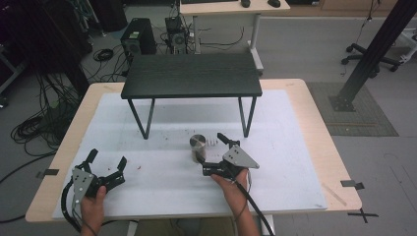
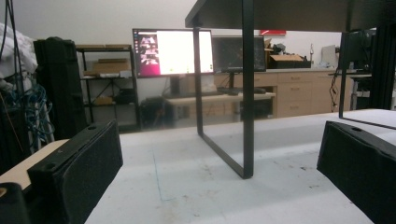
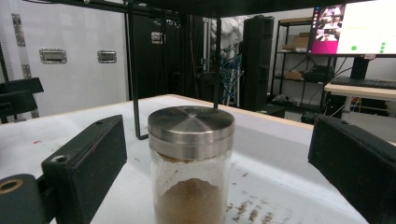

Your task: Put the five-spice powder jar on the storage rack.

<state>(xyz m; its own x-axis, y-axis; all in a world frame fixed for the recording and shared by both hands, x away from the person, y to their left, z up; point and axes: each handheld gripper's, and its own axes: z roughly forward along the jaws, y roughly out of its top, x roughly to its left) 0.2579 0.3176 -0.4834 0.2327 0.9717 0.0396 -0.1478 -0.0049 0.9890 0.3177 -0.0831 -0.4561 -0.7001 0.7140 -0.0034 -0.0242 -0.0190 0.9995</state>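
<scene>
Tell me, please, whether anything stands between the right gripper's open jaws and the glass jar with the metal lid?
Nothing visible does. The right gripper is open with the jar straight ahead between its two jaws, and bare white mat on both sides. The small black table stands farther back.
</scene>
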